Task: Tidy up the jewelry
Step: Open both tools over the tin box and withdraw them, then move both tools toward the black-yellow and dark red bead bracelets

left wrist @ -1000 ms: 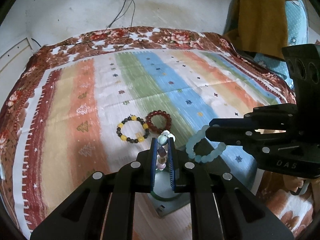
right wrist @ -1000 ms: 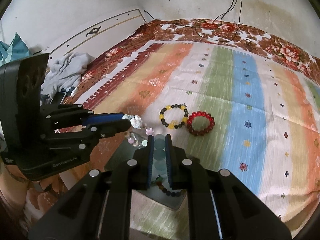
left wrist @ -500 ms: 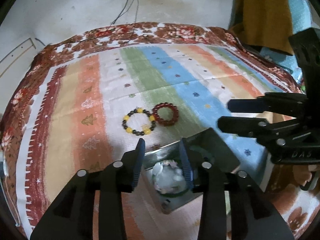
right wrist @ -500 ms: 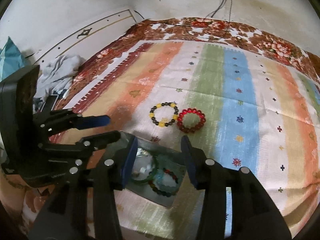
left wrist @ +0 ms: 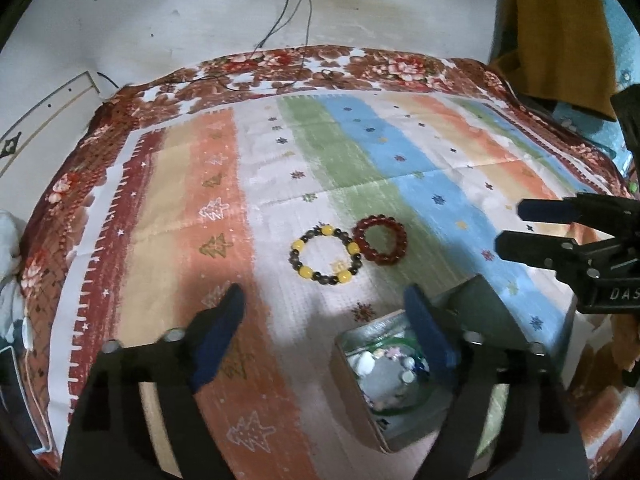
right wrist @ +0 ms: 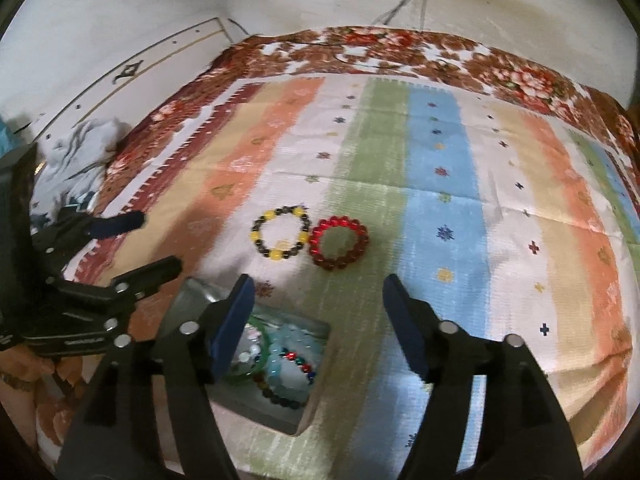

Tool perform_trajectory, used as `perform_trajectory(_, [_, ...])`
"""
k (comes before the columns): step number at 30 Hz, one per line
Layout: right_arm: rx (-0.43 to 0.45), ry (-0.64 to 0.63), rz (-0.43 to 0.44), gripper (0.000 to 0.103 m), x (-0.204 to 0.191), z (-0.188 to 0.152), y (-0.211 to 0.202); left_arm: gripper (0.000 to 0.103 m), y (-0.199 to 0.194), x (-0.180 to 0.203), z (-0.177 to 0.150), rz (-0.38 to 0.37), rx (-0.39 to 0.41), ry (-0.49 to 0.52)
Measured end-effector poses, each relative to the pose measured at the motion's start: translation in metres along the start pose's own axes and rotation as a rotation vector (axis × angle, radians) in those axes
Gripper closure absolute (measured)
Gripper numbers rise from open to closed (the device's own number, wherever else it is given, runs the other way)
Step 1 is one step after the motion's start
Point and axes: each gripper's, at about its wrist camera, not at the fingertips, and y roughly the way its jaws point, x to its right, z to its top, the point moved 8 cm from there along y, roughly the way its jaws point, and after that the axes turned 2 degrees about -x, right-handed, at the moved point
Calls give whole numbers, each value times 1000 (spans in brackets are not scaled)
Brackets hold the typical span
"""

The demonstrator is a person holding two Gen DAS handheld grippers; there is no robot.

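Two bracelets (right wrist: 310, 243) ahead of right gripper (right wrist: 316, 320), apart

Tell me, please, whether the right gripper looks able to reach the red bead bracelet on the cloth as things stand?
Probably yes: the right gripper is open and empty, and the red bead bracelet lies ahead with only bare cloth between.

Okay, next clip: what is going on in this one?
A person with a handheld gripper in each hand is sorting bracelets on a striped bedspread. Both the left gripper and right gripper are open and empty, above the near edge of the bed. An open grey box by that edge already holds a pale blue bead bracelet among other pieces. A black-and-yellow bead bracelet and a red bead bracelet lie side by side on the cloth, not yet put away.
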Motion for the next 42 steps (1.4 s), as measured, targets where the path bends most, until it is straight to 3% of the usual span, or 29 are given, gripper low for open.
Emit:
perform_trajectory(3, [-9,21,-20,32,6,1,5,14,6,-7,3,14,-8,-15])
perform_trajectory(10, [-10,13,-51,18,8,5,10,8,13,-11,9,25,-7,-17])
perform_trajectory(15, [-29,19,-63,14,11,9,17,6,20,-16,15,31,-6,-19])
perform_trajectory(26, [-89,71,-52,13,25,26,45,6,54,-39,21,19,-83,-67])
perform_trajectory(33, [-88,24,-100,13,27,44,64,6,75,-41,25,30,-119,-44])
perform_trajectory(42, [-163,59,-90,13,47,34,99,6,101,-45,23,46,-165,-14])
